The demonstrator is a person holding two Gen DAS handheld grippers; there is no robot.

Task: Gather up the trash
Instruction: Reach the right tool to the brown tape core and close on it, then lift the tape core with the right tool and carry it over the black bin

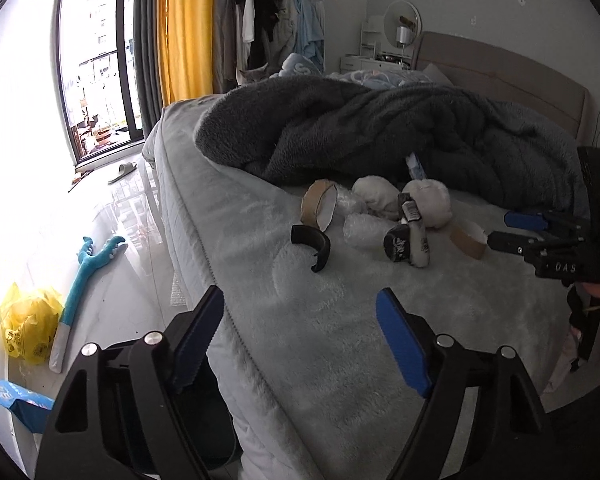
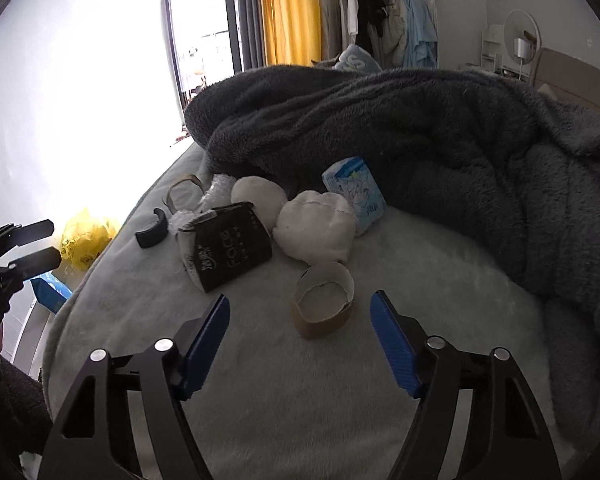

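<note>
Nearest your right gripper [image 2: 300, 336], just ahead of its wide, empty jaws, lies a cardboard tape ring [image 2: 324, 305] on the bed [image 2: 440, 320]. You look to be at the first pick: advance, straddle the ring's wall, then close. Your left gripper [image 1: 300, 336] hangs wide and empty over the bed's edge. Counted: two tape rings, two white wads [image 2: 314, 232], one black carton [image 2: 230, 246], one black clip [image 2: 153, 229], one tissue pack [image 2: 354, 192]. A yellow bag [image 2: 86, 238] waits on the floor.

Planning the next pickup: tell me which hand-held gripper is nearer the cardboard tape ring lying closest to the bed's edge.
Right. The right hand-held gripper is open just before the cardboard tape ring; the left hand-held gripper hangs back at the bed's edge.
</note>
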